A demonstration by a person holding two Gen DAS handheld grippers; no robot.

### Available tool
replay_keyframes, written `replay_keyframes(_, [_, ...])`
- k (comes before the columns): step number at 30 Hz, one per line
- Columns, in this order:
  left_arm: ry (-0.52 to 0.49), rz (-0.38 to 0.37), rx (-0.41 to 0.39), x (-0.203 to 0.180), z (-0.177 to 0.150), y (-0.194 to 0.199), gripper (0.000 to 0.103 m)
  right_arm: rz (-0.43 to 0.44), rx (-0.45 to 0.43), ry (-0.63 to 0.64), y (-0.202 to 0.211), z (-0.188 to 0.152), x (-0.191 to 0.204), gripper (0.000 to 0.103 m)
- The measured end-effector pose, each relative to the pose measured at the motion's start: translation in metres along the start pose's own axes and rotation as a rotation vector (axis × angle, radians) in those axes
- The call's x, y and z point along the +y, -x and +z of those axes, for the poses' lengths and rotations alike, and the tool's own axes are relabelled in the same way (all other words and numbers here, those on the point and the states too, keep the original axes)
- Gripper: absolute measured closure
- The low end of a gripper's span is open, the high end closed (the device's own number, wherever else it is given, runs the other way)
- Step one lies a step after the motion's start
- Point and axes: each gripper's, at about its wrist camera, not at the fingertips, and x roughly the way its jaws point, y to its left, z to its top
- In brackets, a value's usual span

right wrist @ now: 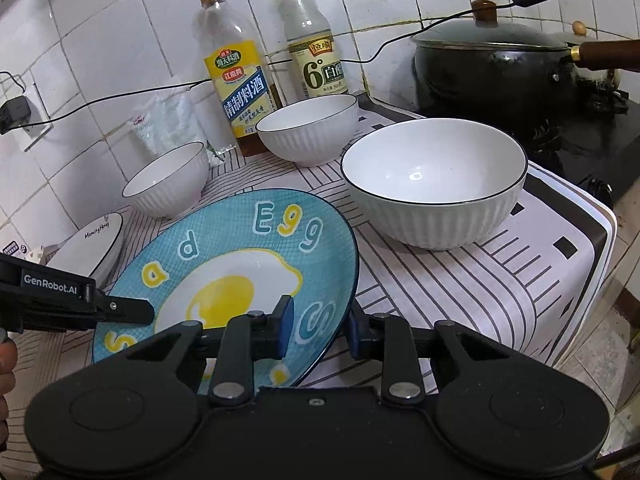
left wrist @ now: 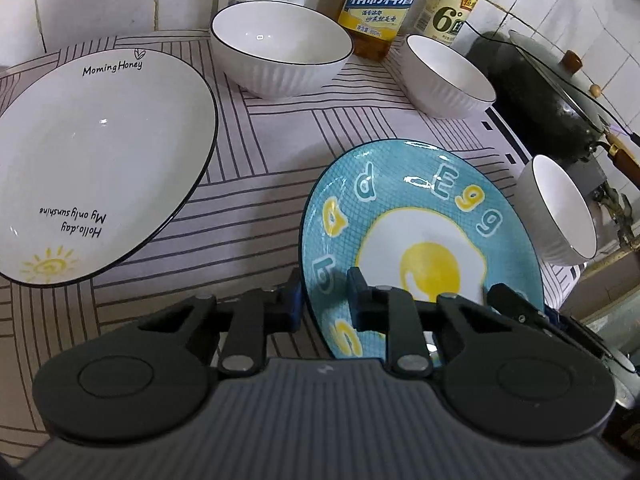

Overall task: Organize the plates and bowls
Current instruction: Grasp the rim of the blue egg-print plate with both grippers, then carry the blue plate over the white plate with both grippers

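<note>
A blue plate point(left wrist: 400, 208) point(right wrist: 240, 240) with a fried-egg picture lies on the striped cloth. My left gripper point(left wrist: 326, 302) is shut on its left rim, one pad under the edge and one on the inside. My right gripper point(right wrist: 320, 326) is shut on the opposite rim in the same way. Each gripper shows in the other's view, the right gripper point(left wrist: 520, 308) and the left gripper point(right wrist: 132, 312). A white plate point(left wrist: 100, 160) point(right wrist: 92, 248) with writing lies to the left. Three white ribbed bowls stand apart: a large bowl point(left wrist: 280, 48) point(right wrist: 168, 184), a second bowl point(left wrist: 448, 72) point(right wrist: 308, 128) and a third bowl point(left wrist: 560, 208) point(right wrist: 432, 184).
Two bottles point(right wrist: 240, 80) point(right wrist: 316, 56) and a plastic bag point(right wrist: 168, 120) stand against the tiled wall. A black lidded pot point(right wrist: 492, 68) sits on the stove at the right, past the cloth's edge point(right wrist: 592, 240). A cable point(right wrist: 120, 96) runs along the wall.
</note>
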Motion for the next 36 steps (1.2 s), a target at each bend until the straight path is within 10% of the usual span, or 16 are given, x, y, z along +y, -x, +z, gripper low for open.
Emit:
replay_keyframes(12, [0.106,-0.116,0.075,0.025,0.01,0.001,0.083,0.031,0.032,0.119,0.017,0.01,0.011,0.077])
replay_keyframes(36, [0.115,0.03,-0.006,0.074,-0.005,0.129,0.08,0.234,0.02,0.215,0.063,0.028,0.104,0.077])
